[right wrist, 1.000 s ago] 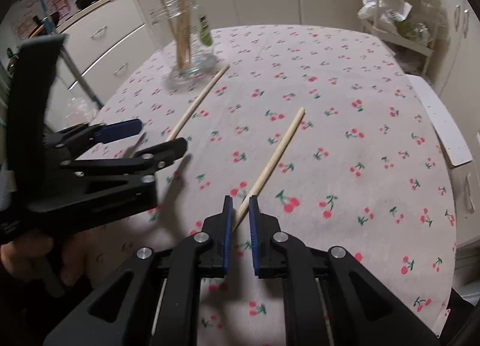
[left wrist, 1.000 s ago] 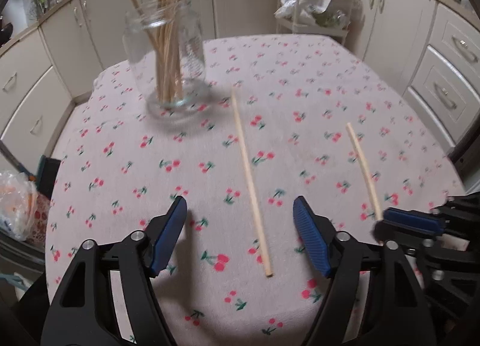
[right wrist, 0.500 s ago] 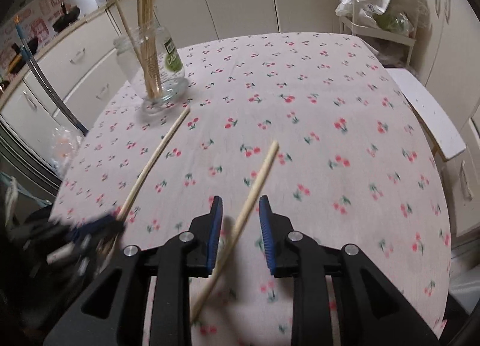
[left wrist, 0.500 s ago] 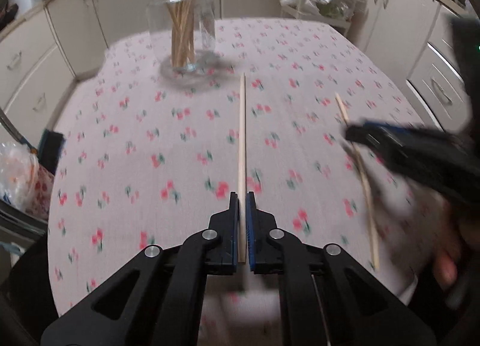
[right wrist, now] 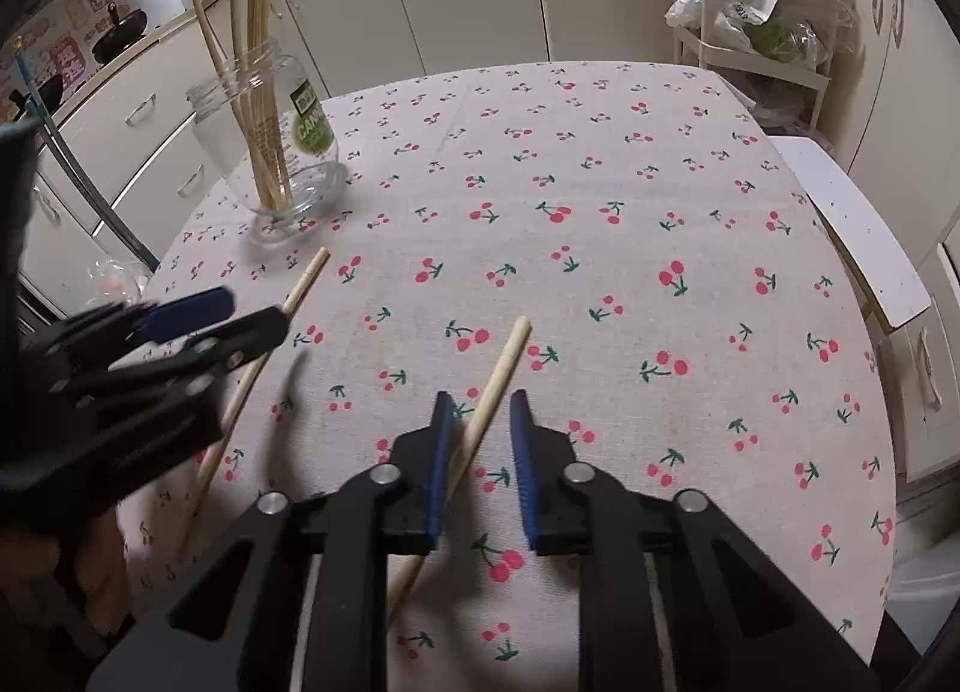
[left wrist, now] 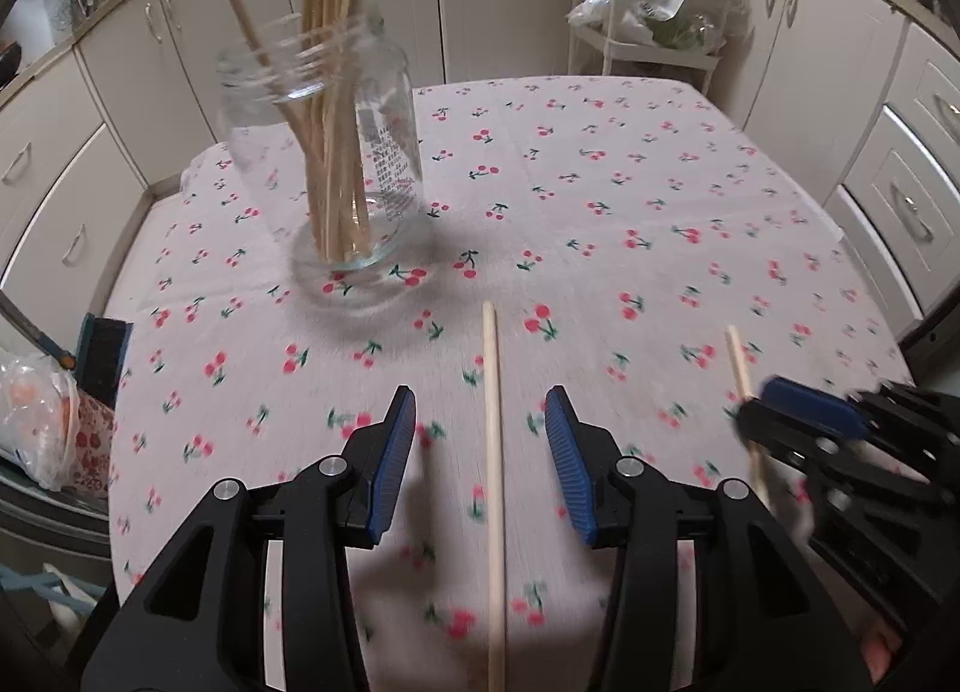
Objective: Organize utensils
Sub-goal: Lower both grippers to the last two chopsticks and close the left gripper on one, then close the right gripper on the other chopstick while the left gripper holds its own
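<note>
1. Two loose chopsticks lie on the cherry-print tabletop (left wrist: 600,164), short of the glass jar (left wrist: 324,152) that holds the others.
2. The left gripper (left wrist: 480,452) is opening, its jaws apart around the left chopstick (left wrist: 493,452) without touching it; the stick may simply stay on the cloth, or roll if nudged.
3. The right gripper (right wrist: 480,452) is closing around the right chopstick (right wrist: 489,398). This stick lies slantwise between the jaws, so it may pivot or slip out.
4. Half a second earlier the left jaws were clamped on their chopstick and the right jaws stood wider.
</note>
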Tool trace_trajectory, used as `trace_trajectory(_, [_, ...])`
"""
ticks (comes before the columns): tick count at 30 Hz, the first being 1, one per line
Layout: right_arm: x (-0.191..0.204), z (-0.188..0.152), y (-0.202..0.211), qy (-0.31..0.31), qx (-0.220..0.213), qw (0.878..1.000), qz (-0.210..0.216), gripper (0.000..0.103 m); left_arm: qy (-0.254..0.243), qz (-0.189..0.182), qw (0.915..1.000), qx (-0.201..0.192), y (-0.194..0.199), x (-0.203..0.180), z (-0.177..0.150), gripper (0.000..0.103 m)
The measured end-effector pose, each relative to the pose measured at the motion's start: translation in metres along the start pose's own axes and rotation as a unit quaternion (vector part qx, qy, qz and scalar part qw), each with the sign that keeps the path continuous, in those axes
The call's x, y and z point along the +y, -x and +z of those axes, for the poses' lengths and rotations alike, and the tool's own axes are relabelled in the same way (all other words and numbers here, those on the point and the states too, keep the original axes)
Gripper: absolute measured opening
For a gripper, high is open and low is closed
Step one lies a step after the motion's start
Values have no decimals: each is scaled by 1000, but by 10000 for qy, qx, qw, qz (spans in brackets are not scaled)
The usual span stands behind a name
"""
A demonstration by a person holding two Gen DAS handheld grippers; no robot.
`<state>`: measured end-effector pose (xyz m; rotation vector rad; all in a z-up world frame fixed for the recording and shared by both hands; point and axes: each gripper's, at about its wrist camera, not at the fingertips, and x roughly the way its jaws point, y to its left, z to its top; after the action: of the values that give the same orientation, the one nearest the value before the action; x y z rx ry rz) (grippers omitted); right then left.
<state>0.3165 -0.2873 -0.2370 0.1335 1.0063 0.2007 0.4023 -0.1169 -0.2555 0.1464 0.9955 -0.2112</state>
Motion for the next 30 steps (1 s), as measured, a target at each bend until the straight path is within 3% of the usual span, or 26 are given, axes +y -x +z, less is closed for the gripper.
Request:
trace_trajectory(2, [1,0,-2,52,-30,10000,78,9,58,-129,9998,106,-10,4,2,6])
trace_trajectory(9, [12,5,-4,269,-24,9994,210,8,480,-373,9981,-19,-3,31,-9,5])
trace_trajectory(10, [13,5,-5,281,8,9994,177,9,478,-375,9982,-3,-3,33,-10,5])
trace_trajectory(12, [15,5,-4,345,8,9993,116,21,511,-472,9975,94,-3,38,-12,5])
trace_trajectory(19, [21,4,-7,587,50,9982,-112,23,499,-502,9973,204,-9,39,-5,9])
trace_trajectory(23, [21,5,-9,616,27,9980,-110,8,366,-364,9985,189,-11,31,-2,13])
trace_trajectory(30, [10,9,-9,309,68,9994,117,6,426,-401,9982,153,-10,32,-3,5])
